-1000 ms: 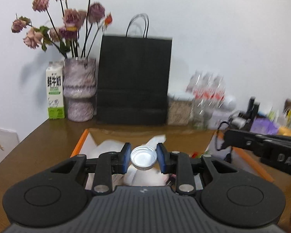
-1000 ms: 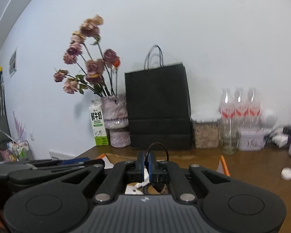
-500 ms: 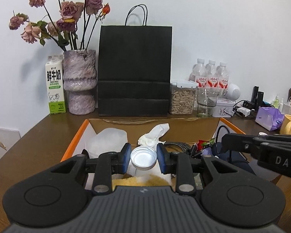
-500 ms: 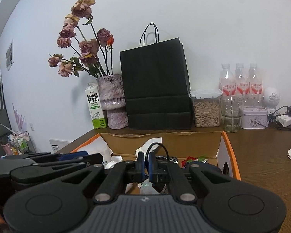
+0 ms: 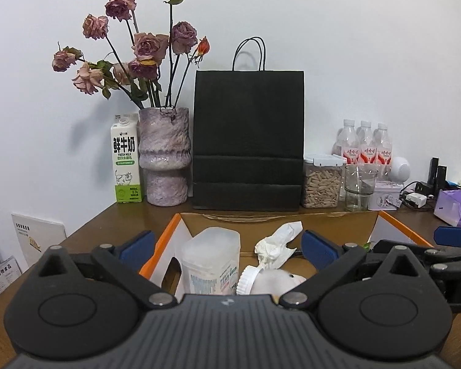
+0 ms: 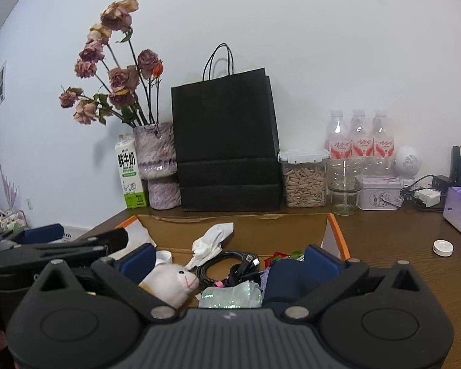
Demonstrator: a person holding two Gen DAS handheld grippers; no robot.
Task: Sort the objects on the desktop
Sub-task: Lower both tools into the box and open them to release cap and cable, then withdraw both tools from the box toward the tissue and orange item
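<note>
My left gripper (image 5: 227,246) hangs over the orange-edged cardboard box (image 5: 166,240), its jaws opening wide, with nothing between the blue pads. Below it in the box lie a white ribbed lid (image 5: 246,279), a translucent plastic container (image 5: 212,258), a crumpled tissue (image 5: 276,243) and a white plush toy (image 5: 276,281). My right gripper (image 6: 229,261) is over the same box (image 6: 338,236), jaws also opening and holding nothing. Under it lie a coiled black cable (image 6: 227,266), the plush toy (image 6: 172,279), a clear bottle (image 6: 230,296) and a dark blue item (image 6: 282,279).
Behind the box along the wall stand a milk carton (image 5: 125,160), a vase of dried roses (image 5: 164,160), a black paper bag (image 5: 247,141), a seed jar (image 5: 321,184), a glass (image 5: 358,187) and water bottles (image 5: 365,147). A small white round item (image 6: 442,247) lies on the table at right.
The left gripper let go of the white lid, which now lies in the box. The right gripper, shut on the black cable before, has opened and the cable rests in the box.
</note>
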